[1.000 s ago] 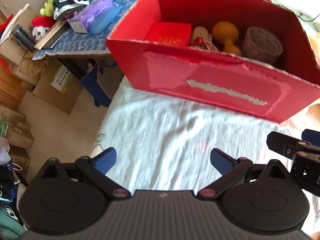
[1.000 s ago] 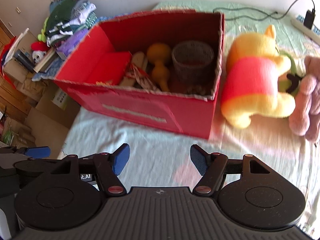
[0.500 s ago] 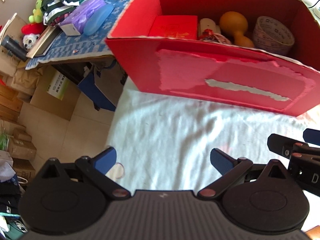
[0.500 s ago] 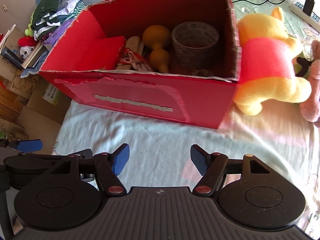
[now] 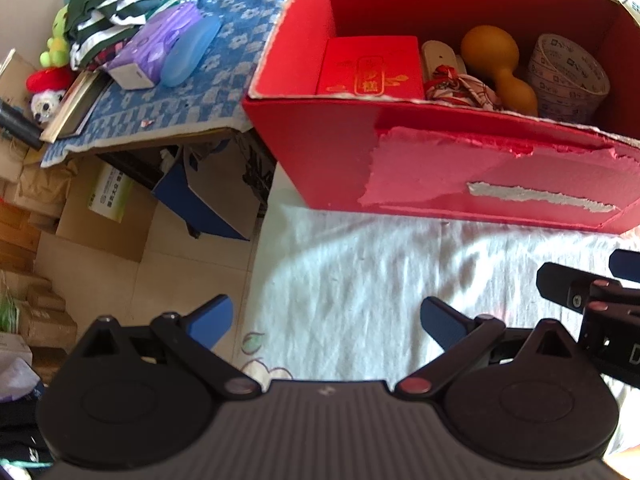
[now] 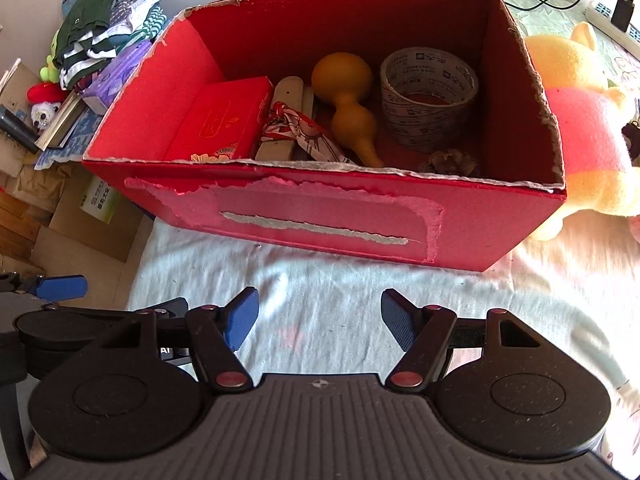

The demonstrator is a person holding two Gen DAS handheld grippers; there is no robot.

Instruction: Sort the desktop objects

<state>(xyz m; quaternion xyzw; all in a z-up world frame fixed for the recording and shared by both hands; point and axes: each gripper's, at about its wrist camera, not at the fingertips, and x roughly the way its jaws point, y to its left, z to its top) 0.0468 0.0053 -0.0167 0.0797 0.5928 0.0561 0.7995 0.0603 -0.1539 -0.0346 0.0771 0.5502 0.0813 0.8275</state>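
A red cardboard box stands on a white cloth, also in the left wrist view. Inside lie a red gift packet, a yellow gourd, a tape roll, a patterned cloth bundle, a beige flat case and a small brown clump. My right gripper is open and empty, in front of the box. My left gripper is open and empty, near the cloth's left edge.
A yellow plush bear lies right of the box, a power strip behind it. A side table at left carries clothes, a tissue pack and toys. Cardboard boxes stand on the floor below.
Both grippers have risen and tilted down toward the box, so its contents show more from above. Both stay open and empty.
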